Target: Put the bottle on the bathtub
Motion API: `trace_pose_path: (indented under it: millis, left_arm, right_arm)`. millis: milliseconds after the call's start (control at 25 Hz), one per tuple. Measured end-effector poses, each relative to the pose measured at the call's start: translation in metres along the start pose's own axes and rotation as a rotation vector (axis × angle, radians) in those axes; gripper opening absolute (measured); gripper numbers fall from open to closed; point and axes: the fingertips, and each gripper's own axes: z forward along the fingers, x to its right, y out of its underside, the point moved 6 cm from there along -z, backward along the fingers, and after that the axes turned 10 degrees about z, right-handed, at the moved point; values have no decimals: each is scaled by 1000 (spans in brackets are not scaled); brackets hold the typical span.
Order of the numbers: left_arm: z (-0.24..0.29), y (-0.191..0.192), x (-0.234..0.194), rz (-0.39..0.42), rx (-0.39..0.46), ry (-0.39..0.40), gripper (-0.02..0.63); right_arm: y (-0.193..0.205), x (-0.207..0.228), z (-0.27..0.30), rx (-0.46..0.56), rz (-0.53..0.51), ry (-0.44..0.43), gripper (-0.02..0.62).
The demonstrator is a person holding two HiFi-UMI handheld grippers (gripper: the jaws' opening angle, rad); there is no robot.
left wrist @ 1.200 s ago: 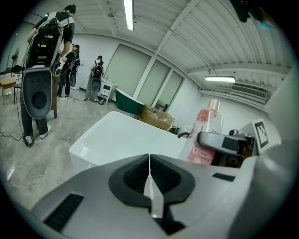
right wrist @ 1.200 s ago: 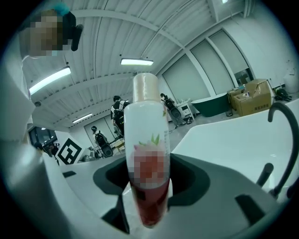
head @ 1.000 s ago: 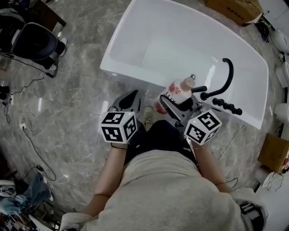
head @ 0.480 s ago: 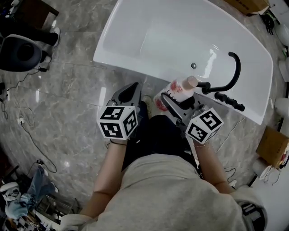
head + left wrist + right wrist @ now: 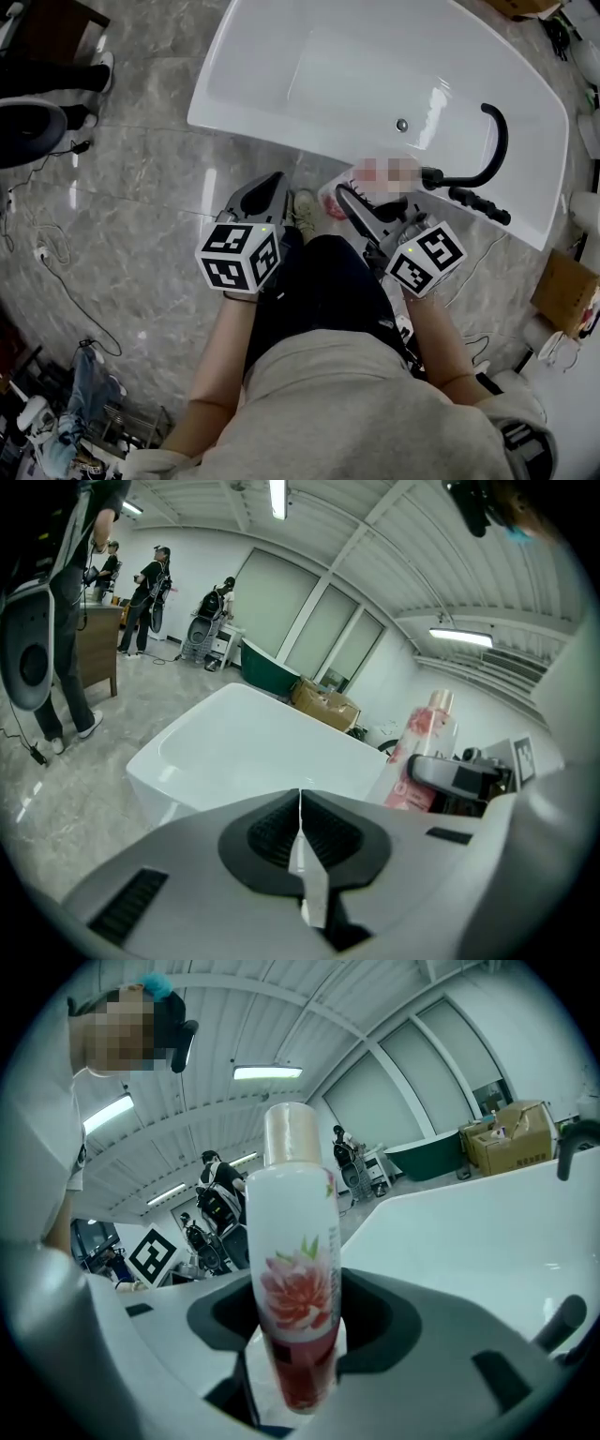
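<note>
— Floor condition?
— I log a grey marbled tile floor [image 5: 141, 216], glossy, with a wooden cabinet [image 5: 98, 653] at left.
— Overhead?
— White ribbed ceiling [image 5: 375, 536], tube lights [image 5: 278, 497]; frosted wall panels [image 5: 281, 611], a cardboard box [image 5: 323, 703] below them.

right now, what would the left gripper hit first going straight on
Most likely the bathtub: the left gripper, shut and empty, aims at its near side. Rim or outer wall is unclear.
</note>
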Motion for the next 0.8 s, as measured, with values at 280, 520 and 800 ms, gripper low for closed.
trace_pose_path:
  millis: [280,520,800]
  left_arm:
    - [22,4,-15,-2,21,64,9]
    - [49,16,-26,-6,21,118,9]
    - [73,36,-47,62,7,169,9]
  right_arm:
    - [5,18,16,3,-47,46,230]
    - [23,44,41,-39,-77,86,230]
    - [41,67,82,-86,-141,117,230]
